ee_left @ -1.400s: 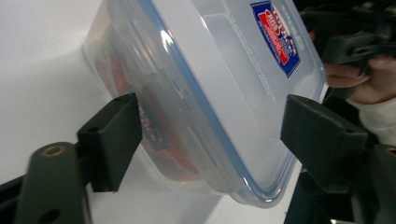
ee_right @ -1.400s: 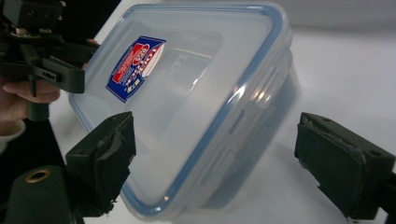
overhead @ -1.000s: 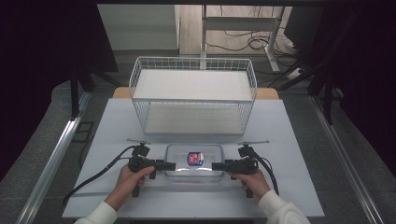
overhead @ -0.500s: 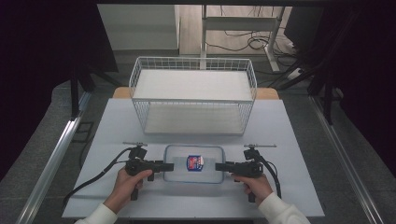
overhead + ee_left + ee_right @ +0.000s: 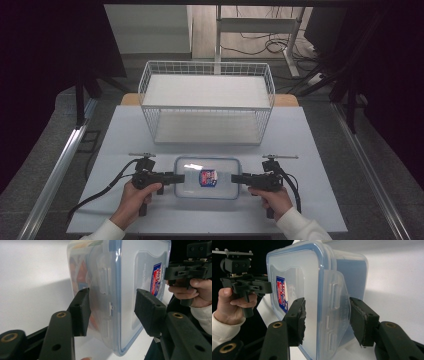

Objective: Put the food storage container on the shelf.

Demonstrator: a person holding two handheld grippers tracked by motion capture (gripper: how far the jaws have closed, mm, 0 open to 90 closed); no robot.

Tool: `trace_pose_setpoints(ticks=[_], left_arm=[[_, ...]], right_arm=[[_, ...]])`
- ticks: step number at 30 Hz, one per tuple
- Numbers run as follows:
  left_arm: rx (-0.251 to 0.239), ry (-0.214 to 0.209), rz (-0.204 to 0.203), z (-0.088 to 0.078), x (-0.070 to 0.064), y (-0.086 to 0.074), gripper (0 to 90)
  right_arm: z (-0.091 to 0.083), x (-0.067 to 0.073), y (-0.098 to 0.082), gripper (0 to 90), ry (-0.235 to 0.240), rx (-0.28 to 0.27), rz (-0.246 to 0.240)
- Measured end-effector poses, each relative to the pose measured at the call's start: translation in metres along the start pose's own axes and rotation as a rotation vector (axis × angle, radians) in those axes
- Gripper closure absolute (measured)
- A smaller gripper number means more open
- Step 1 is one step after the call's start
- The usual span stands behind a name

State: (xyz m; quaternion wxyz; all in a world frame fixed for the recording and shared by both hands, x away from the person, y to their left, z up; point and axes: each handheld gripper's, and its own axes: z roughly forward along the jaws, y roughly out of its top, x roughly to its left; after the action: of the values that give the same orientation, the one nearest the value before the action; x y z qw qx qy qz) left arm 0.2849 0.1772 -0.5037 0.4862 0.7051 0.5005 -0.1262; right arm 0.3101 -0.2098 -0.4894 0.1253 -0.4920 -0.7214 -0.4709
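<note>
We note a clear lidded container (image 5: 206, 177), blue-sealed rim, red-blue label on top, lying flat on the table's (image 5: 210, 135) near edge, latch flaps at both ends.

Clear blue-rimmed container (image 5: 207, 177), white wire basket (image 5: 207, 100), black grippers

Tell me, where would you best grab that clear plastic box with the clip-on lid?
By its two short ends, one gripper from each side. The plastic box lies flat with a lid latch flap at each end, narrow enough to fit between the fingers, as the left gripper and right gripper show.
</note>
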Motion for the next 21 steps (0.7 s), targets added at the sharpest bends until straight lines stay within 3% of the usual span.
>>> trace_pose_setpoints(ticks=[6, 11, 17, 21], left_arm=[[-0.013, -0.006, 0.001, -0.004, -0.002, 0.003, 49.0], [-0.036, 0.018, 0.036, -0.009, -0.003, 0.018, 48.7], [-0.055, 0.017, 0.043, -0.007, 0.007, 0.038, 48.9], [-0.061, 0.025, 0.054, -0.001, 0.024, 0.061, 48.8]], right_arm=[[-0.002, 0.003, 0.004, 48.6, 0.004, -0.010, -0.012], [0.000, 0.004, 0.020, 48.6, 0.017, -0.020, -0.037], [0.006, 0.002, 0.041, 48.5, 0.008, -0.033, -0.070], [0.018, -0.010, 0.065, 48.5, 0.012, -0.041, -0.078]])
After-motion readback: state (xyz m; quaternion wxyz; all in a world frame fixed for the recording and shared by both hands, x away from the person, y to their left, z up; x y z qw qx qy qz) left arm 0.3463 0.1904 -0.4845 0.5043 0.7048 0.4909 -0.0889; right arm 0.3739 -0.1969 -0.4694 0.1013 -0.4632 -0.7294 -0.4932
